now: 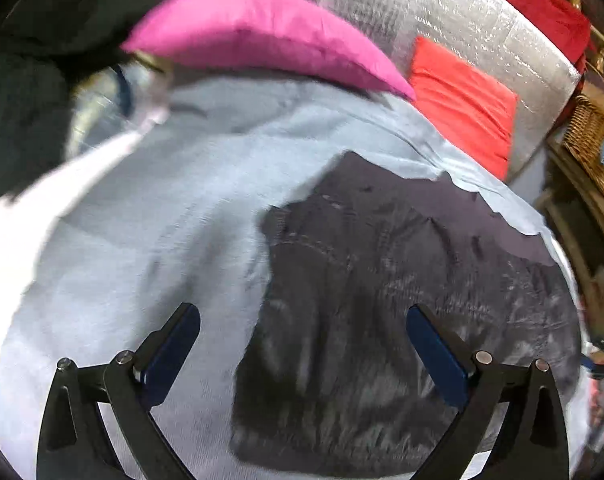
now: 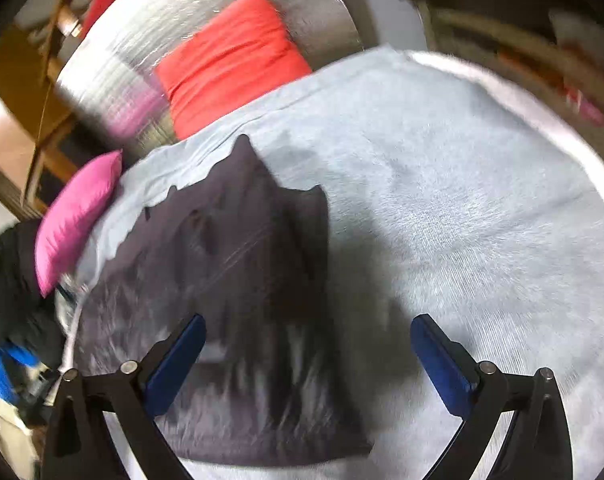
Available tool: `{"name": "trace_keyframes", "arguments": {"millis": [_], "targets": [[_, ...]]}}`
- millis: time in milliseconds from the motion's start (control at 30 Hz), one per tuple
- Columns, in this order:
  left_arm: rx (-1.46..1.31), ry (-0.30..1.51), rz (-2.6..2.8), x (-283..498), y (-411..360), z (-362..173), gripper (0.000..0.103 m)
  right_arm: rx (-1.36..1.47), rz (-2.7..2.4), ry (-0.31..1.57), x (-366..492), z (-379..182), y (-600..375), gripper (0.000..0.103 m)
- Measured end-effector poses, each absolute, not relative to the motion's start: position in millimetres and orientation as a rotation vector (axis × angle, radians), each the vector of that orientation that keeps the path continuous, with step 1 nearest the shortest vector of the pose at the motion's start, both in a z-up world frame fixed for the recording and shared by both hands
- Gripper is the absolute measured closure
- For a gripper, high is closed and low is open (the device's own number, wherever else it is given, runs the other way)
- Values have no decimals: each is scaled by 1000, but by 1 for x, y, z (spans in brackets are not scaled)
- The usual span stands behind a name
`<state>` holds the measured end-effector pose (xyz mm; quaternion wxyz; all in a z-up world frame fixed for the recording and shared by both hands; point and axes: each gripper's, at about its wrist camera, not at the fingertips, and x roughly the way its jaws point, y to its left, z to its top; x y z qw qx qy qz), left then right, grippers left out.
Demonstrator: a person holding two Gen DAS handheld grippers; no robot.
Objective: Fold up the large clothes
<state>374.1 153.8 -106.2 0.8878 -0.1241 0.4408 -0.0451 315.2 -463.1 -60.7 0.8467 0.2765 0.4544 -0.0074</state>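
Observation:
A dark grey garment (image 1: 382, 300), jeans by its seams, lies folded flat on a pale blue bed cover (image 1: 161, 220). It also shows in the right wrist view (image 2: 241, 300) on the same cover (image 2: 462, 220). My left gripper (image 1: 302, 344) is open and empty, hovering above the garment's left edge. My right gripper (image 2: 308, 356) is open and empty, above the garment's right edge. Both views are blurred by motion.
A pink pillow (image 1: 253, 32) and a red cushion (image 1: 462, 104) lie at the head of the bed against a silver foil panel (image 1: 482, 20). A wicker basket (image 1: 594, 148) stands at the right. Dark clothing (image 2: 9, 280) lies beside the pink pillow (image 2: 73, 220).

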Motion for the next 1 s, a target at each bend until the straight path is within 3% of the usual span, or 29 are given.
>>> {"name": "trace_keyframes", "arguments": {"millis": [300, 367, 400, 433, 500, 567, 600, 633, 667, 733, 833, 1000], "targets": [[-281, 1046, -287, 415, 135, -135, 0, 578, 123, 1034, 360, -84, -453, 1], [-280, 1064, -328, 417, 127, -141, 1, 585, 193, 1038, 362, -84, -443, 13], [-278, 1064, -335, 417, 123, -142, 1, 539, 204, 1056, 364, -82, -434, 25], [-275, 1062, -335, 416, 121, -144, 1, 484, 186, 1075, 365, -81, -427, 25], [-243, 1076, -310, 417, 114, -149, 7, 471, 175, 1098, 370, -87, -423, 26], [-194, 1074, -302, 417, 105, -146, 30, 495, 166, 1096, 373, -88, -425, 26], [-175, 1080, -301, 417, 100, -144, 37, 496, 169, 1102, 375, -87, -422, 33], [-164, 1086, -300, 418, 96, -141, 52, 508, 197, 1117, 377, -87, -418, 61], [-142, 1085, -285, 419, 92, -137, 63, 475, 184, 1127, 378, -82, -412, 65], [-80, 1067, -249, 418, 83, -128, 76, 357, 146, 1149, 382, -67, -394, 79], [-19, 1027, -194, 412, 73, -112, 82, 246, 116, 1135, 385, -32, -374, 87], [-29, 900, -173, 392, 67, -53, 85, 146, 138, 1014, 362, 45, -347, 90]]}}
